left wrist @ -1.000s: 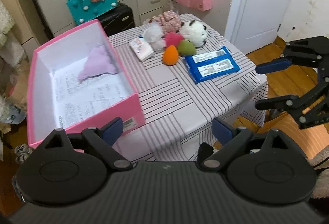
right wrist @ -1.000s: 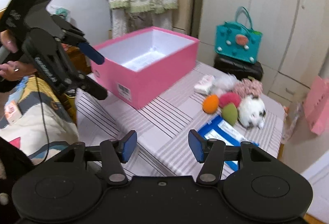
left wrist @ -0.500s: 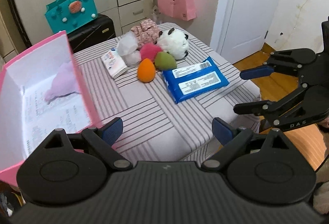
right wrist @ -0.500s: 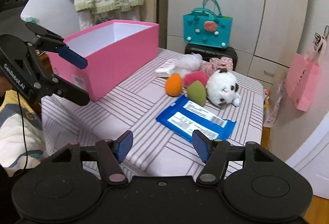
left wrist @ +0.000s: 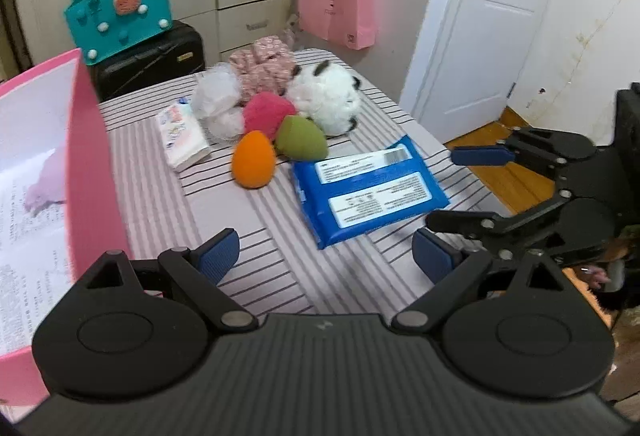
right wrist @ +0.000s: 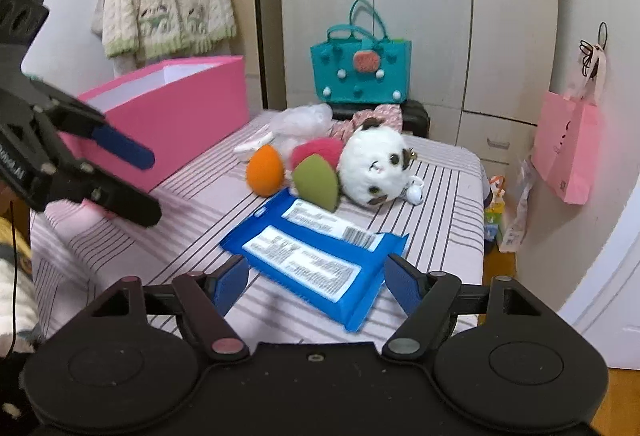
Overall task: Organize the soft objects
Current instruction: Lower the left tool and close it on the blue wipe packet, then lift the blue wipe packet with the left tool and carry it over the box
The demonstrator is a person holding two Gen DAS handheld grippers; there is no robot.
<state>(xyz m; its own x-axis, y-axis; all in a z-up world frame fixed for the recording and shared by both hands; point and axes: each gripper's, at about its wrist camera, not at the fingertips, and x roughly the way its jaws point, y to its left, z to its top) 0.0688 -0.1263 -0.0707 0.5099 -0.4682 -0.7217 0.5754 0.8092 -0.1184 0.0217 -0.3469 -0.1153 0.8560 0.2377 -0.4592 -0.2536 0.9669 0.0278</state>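
Blue plastic wipes pack [right wrist: 316,256] lies flat on the striped surface [right wrist: 120,240], near its front right edge. In the right wrist view its long axis runs diagonally, from the upper left by the green sponge [right wrist: 316,181] down to the lower right corner near the surface edge; the two white labels follow that same line.

Right gripper [right wrist: 316,286]: jaws wide apart and just been opening, nothing pressed between the pads. The near end of the pack shows between the fingertips, not gripped. Left gripper [left wrist: 326,256]: jaws wide apart, empty, above bare striped cloth, short of the pack's near corner.

Remaining soft items are clustered behind the pack: orange sponge [left wrist: 254,163] with its pointed end up, green sponge just beside it and touching the pack's far edge, red plush ball [left wrist: 266,111], white plush toy [right wrist: 374,165] lying on its side, floral fabric piece [left wrist: 264,65], white crumpled bag [left wrist: 216,99], small tissue packet [left wrist: 182,135].

Pink box [left wrist: 92,163] stands open at the left of the surface, a pale lilac item [left wrist: 46,177] inside.
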